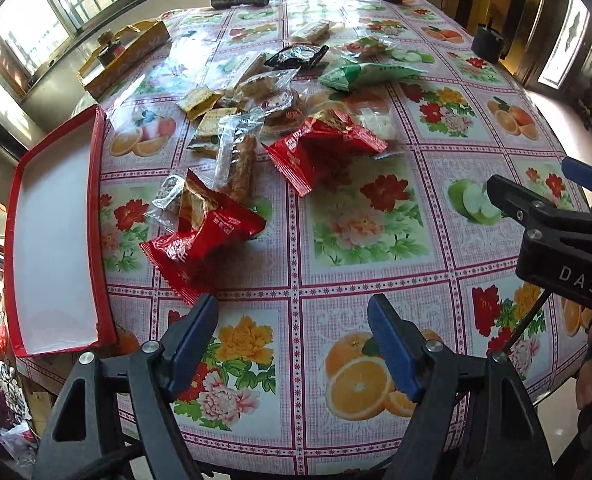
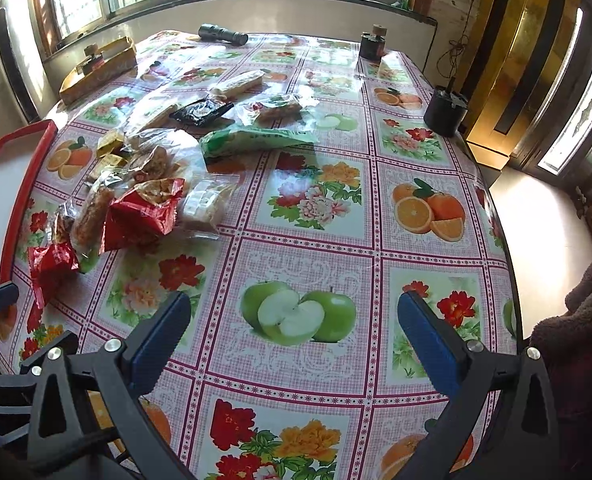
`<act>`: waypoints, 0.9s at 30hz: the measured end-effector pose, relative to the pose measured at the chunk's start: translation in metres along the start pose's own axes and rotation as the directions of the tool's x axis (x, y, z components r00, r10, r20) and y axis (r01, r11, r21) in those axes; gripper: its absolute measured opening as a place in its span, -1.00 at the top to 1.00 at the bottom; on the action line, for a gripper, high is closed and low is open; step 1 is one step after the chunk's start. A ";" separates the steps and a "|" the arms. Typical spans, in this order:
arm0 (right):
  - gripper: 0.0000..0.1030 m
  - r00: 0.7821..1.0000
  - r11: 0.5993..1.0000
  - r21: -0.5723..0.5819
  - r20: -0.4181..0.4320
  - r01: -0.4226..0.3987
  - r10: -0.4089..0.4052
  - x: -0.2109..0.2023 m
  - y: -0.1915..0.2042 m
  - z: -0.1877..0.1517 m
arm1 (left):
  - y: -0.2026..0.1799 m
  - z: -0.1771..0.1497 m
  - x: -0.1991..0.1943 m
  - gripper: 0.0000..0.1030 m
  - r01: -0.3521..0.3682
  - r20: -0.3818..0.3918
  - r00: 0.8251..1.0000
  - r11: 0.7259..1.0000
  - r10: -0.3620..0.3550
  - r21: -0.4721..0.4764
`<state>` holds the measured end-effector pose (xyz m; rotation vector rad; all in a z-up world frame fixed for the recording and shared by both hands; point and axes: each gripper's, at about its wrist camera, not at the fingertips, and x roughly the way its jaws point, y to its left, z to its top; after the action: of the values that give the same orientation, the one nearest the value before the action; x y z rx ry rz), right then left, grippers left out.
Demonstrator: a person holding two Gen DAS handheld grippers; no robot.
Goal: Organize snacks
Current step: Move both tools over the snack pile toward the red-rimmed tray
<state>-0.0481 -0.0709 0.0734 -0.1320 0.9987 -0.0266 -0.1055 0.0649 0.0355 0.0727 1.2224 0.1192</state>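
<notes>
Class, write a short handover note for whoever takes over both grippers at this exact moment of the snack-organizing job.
Left gripper: open, empty, over the near table edge.
Right gripper: open, empty, hovering over the tablecloth.
Snacks lie loose mid-table: two red packets, a green packet, a black packet, plus several clear-wrapped pastries.
Red tray on the left holds nothing.
Done: nothing sorted yet.
Left: move every snack into the tray; the nearest red packet looks the easiest start.

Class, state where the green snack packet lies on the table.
The green snack packet lies at the far right of the snack pile, just beyond the black packet.
</notes>
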 end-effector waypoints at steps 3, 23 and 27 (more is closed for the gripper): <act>-0.99 1.000 1.000 -0.005 -0.010 0.011 -0.011 0.001 -0.003 -0.002 | -0.001 -0.004 0.006 -0.50 0.025 -0.019 1.000 1.000 -0.025 0.008; -0.99 0.972 0.971 -0.045 -0.049 -0.233 0.231 0.027 0.035 0.004 | 0.103 -0.015 0.013 -0.50 0.110 0.075 0.992 0.983 -0.100 -0.145; -0.99 0.957 0.955 -0.069 -0.050 -0.287 0.285 0.030 0.045 0.007 | 0.117 -0.004 0.021 -0.50 0.176 0.081 0.982 0.978 -0.168 -0.110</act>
<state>-0.0271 -0.0277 0.0464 -0.0547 1.0507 0.2750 -0.1078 0.1832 0.0285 -0.1295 1.1428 0.0361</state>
